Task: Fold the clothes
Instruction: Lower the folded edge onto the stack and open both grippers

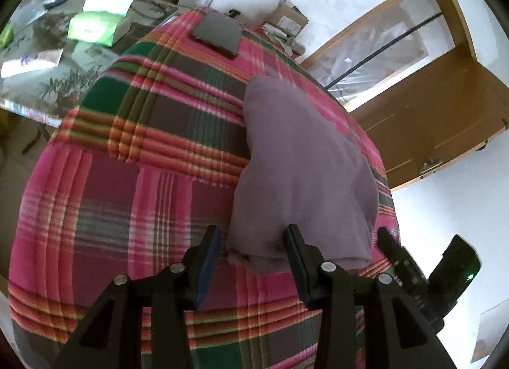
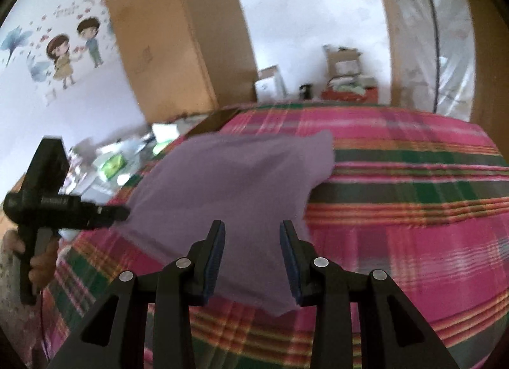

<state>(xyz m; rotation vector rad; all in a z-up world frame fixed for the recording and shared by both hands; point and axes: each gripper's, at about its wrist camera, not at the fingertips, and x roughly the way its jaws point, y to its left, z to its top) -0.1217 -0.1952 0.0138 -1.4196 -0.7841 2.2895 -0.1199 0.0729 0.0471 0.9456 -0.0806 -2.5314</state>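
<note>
A purple garment point(image 1: 302, 159) lies folded into a long pad on the plaid blanket point(image 1: 133, 178). My left gripper point(image 1: 254, 229) hovers open over the garment's near end, and its pads press on nothing. The right gripper point(image 1: 389, 242) shows as a black shape at the garment's right corner. In the right wrist view the same purple garment point(image 2: 235, 178) spreads ahead, one corner pointing toward me. My right gripper point(image 2: 252, 223) stands open above that near part, with cloth seen through the gap but not pinched. At the left, a hand holds the left gripper point(image 2: 122, 212) by the garment's edge.
A dark tablet point(image 1: 218, 35) lies at the blanket's far edge. Beyond it a glass table point(image 1: 47, 83) carries papers and green boxes point(image 1: 92, 25). Cardboard boxes point(image 1: 289, 16) stand by the wall, and a wooden door point(image 1: 429, 108) is to the right. A tall carton point(image 2: 171, 35) stands behind.
</note>
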